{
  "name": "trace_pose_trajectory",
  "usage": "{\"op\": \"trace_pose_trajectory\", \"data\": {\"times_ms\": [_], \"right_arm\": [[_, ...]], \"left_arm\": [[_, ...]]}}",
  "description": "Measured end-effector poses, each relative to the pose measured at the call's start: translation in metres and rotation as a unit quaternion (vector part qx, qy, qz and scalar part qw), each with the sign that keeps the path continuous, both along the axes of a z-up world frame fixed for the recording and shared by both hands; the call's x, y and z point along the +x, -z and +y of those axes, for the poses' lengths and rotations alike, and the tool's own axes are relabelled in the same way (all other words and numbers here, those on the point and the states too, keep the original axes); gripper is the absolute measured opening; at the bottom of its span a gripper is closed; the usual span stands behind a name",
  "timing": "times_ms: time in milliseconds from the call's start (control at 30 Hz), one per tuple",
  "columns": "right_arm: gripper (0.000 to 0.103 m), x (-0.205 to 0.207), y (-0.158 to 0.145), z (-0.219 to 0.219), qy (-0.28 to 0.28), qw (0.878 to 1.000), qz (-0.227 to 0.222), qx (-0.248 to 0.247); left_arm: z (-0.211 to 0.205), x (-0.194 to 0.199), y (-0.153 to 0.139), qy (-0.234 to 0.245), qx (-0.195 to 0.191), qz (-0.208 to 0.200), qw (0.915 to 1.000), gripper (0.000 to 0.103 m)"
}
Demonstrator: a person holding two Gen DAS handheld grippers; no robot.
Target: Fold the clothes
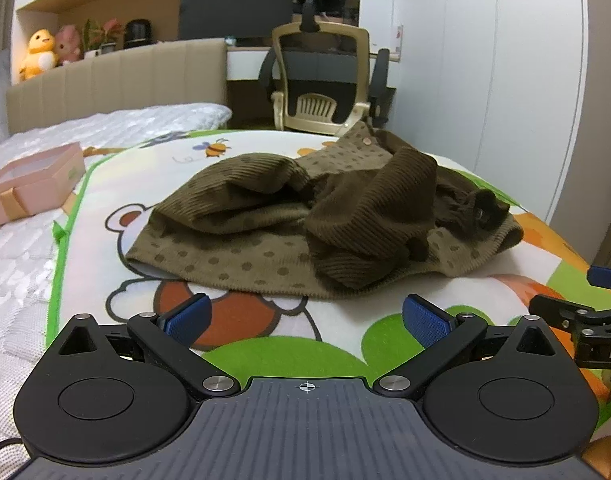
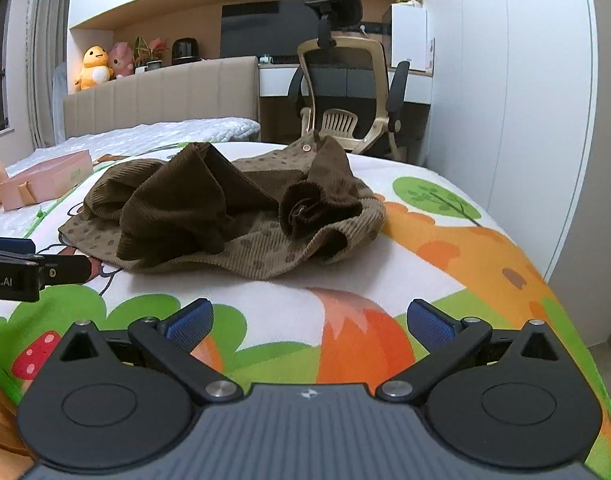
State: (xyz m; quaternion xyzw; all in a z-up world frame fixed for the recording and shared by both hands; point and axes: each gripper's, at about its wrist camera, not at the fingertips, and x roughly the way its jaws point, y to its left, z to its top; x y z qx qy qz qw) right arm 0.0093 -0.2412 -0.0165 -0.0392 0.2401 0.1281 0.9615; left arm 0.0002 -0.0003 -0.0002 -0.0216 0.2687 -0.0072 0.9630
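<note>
Brown corduroy garment with dotted tan panel (image 1: 305,220) lies crumpled in heap on cartoon-print blanket (image 1: 117,184) spread over bed, sleeves bunched and twisted on top, no flat folds visible. Left gripper (image 1: 305,320) low over blanket just short of garment's near hem, blue pads wide apart, holding nothing. Right gripper (image 2: 309,326) likewise wide, empty, near garment's right side. Pink gift box (image 1: 33,188) well off to left. Judgement: garment not folded now; spreading flat and folding all remain.
</note>
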Motion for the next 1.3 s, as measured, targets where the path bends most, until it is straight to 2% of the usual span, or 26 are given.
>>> {"op": "trace_pose_trajectory", "data": {"times_ms": [67,267,467,1300], "right_arm": [[0.103,-0.005,0.000,0.002,-0.001,1.000,-0.005,0.001],[0.103,0.002,0.007,0.000,-0.011,1.000,0.020,0.009],[0.103,0.007,0.010,0.002,-0.012,0.999,0.028,0.009],[0.103,0.008,0.003,-0.003,0.002,1.000,0.010,0.022]], "left_arm": [[-0.001,0.001,0.001,-0.001,0.003,0.000,1.0000,0.103],[-0.004,0.003,0.003,-0.003,0.010,0.001,0.9999,0.103],[-0.005,-0.001,0.006,-0.008,0.001,0.001,1.0000,0.103],[-0.004,0.001,0.003,0.009,0.003,0.014,0.9999,0.103]]}}
